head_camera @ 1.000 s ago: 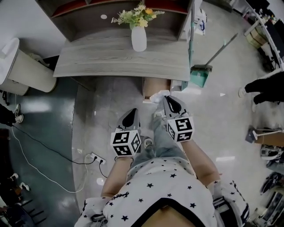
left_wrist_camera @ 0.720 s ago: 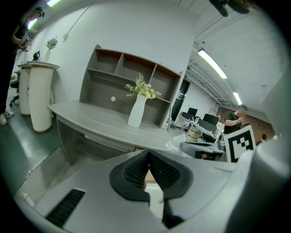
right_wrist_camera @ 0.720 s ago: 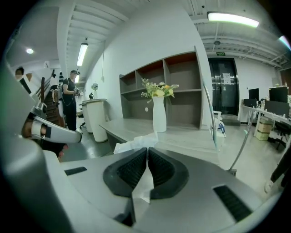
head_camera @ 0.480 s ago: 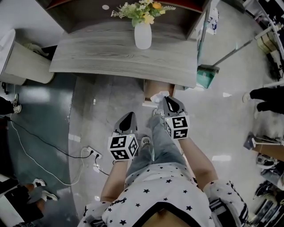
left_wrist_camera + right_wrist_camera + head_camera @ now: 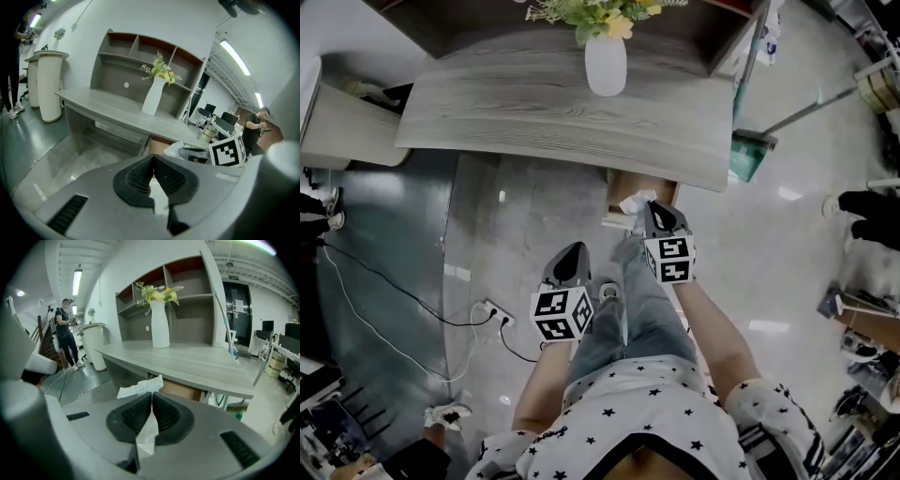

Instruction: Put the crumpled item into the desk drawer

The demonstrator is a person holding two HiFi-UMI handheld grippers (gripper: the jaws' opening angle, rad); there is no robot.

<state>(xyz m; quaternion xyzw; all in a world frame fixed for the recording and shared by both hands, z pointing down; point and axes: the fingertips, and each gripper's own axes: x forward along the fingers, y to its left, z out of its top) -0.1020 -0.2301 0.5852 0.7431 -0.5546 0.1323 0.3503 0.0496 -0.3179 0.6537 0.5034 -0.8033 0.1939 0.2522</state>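
At the left, the person's bare left forearm reached forward and down, and the left gripper (image 5: 573, 253) pointed slantwise at the floor short of the grey desk (image 5: 516, 112). Its jaws were closed tip to tip with nothing between them. A cube (image 5: 562, 314) with black-and-white square markers sat on its back.

The right forearm stretched further ahead. The right gripper (image 5: 654, 208) was tilted down the same way and carried its own marker cube (image 5: 669, 260). Its jaws were clamped on the crumpled white tissue (image 5: 140, 388), which stuck out past the tips. The tissue hung just in front of the tan desk drawer (image 5: 630, 185) under the desktop's right end.

In the right gripper view, a green sign (image 5: 233, 277) hung above the far door, too small to read.
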